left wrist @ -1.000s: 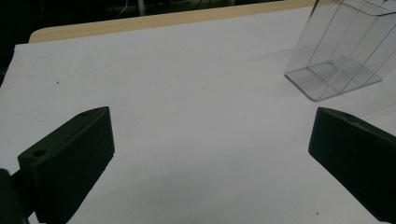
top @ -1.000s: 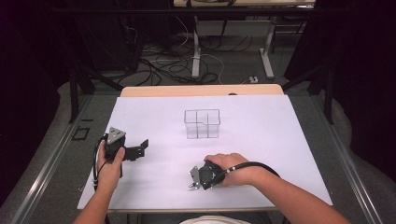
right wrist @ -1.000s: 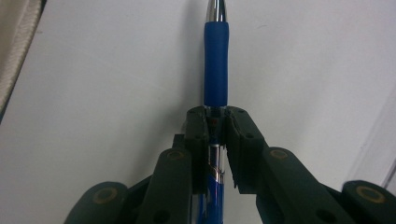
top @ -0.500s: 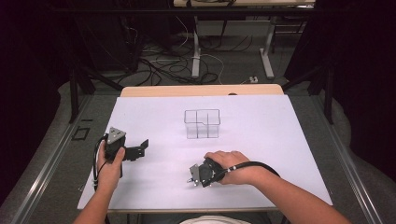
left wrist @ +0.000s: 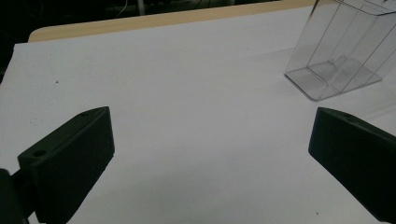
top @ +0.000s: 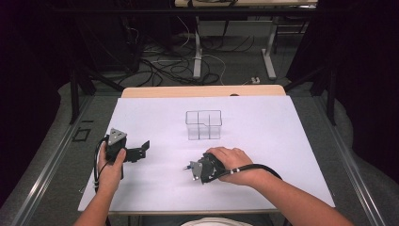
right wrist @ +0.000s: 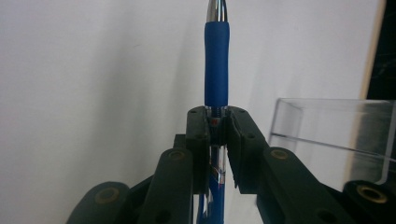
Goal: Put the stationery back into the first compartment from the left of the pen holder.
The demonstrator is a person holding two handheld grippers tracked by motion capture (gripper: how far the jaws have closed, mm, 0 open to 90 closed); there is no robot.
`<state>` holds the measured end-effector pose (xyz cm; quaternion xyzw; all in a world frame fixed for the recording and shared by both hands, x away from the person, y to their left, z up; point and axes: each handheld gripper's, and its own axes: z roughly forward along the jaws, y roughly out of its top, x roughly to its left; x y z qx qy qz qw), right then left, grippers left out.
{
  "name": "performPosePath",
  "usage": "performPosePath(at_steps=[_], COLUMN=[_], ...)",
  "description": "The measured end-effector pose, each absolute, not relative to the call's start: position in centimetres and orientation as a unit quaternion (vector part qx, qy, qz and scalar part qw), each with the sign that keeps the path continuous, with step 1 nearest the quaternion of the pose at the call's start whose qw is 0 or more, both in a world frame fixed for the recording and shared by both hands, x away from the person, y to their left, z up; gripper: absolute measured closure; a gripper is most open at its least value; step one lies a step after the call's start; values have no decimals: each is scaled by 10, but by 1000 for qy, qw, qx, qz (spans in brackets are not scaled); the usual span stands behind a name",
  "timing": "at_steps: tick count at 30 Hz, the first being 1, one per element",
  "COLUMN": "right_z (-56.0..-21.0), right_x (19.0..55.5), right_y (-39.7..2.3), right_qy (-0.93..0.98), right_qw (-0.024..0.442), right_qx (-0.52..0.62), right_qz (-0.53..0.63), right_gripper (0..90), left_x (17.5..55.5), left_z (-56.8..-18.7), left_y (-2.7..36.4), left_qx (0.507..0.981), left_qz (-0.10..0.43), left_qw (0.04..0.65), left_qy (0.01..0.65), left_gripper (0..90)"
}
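Pen (right wrist: 216, 65) clamped in right gripper (right wrist: 217, 128); left gripper (left wrist: 210, 154) spread wide.

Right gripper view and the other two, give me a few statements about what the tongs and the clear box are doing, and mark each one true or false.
1. The right tongs are shut on a blue pen. True.
2. The left tongs are clamped on the clear box. False: they are open, over bare white tabletop, with the box apart from them.
3. The clear box has inner dividers. True.
4. The pen stands inside the clear box. False: it is held in the right tongs, outside the box.
5. The left hand holds its tongs near the table's left edge. True.
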<state>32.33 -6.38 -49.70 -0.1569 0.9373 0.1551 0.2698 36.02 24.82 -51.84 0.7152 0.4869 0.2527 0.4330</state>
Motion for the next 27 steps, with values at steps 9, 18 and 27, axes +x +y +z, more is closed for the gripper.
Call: performPosePath(at_steps=[9, 18, 27], right_z=[-480, -466, -450], right_x=[335, 355, 377], right_y=[-70, -78, -82], right_qy=[920, 911, 895], right_qw=[307, 300, 268], right_qx=[-81, 3, 73], right_qz=[230, 284, 350], right_gripper=[797, 797, 797], left_x=[360, 360, 361], left_z=[-519, -519, -519], left_y=[248, 249, 249], left_qx=[714, 715, 715], left_qz=[253, 253, 253], left_qw=[433, 432, 432], left_qy=[488, 488, 487], left_gripper=[0, 0, 0])
